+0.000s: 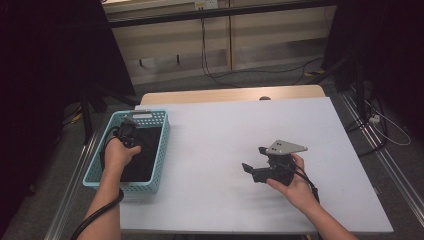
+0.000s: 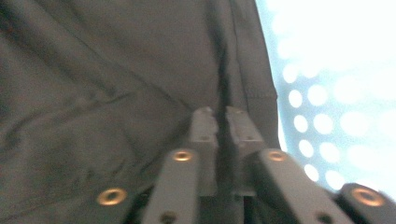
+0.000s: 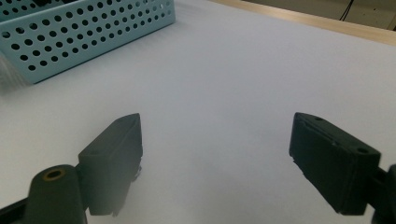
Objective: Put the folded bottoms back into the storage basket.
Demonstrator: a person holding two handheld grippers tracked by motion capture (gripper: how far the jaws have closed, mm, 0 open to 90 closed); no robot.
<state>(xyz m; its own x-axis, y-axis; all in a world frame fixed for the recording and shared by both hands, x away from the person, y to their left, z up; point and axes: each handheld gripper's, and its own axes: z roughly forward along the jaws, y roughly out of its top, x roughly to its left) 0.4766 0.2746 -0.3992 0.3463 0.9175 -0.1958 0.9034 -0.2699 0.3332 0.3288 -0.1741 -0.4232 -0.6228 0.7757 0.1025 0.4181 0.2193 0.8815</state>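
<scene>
A light blue perforated basket (image 1: 161, 150) stands at the table's left edge, and its side wall (image 3: 84, 32) is in the right gripper view. Dark cloth (image 1: 144, 156) lies inside it. My left gripper (image 1: 128, 133) is down in the basket, its jaws drawn together on a fold of the cloth (image 2: 116, 84). In the left gripper view, a crease runs up from between the left gripper's (image 2: 222, 117) tips, with the basket's holed wall (image 2: 317, 95) bright at right. My right gripper (image 1: 253, 159) rests low over the white tabletop (image 1: 215, 130) at centre right. The right gripper (image 3: 215, 135) stands open with nothing between its jaws.
A wooden strip (image 1: 225, 94) runs along the table's far edge. Cables (image 1: 220, 75) trail on the floor beyond it, and dark stands (image 1: 90, 100) flank the table. The bare white surface (image 3: 243, 65) spreads between the basket and my right gripper.
</scene>
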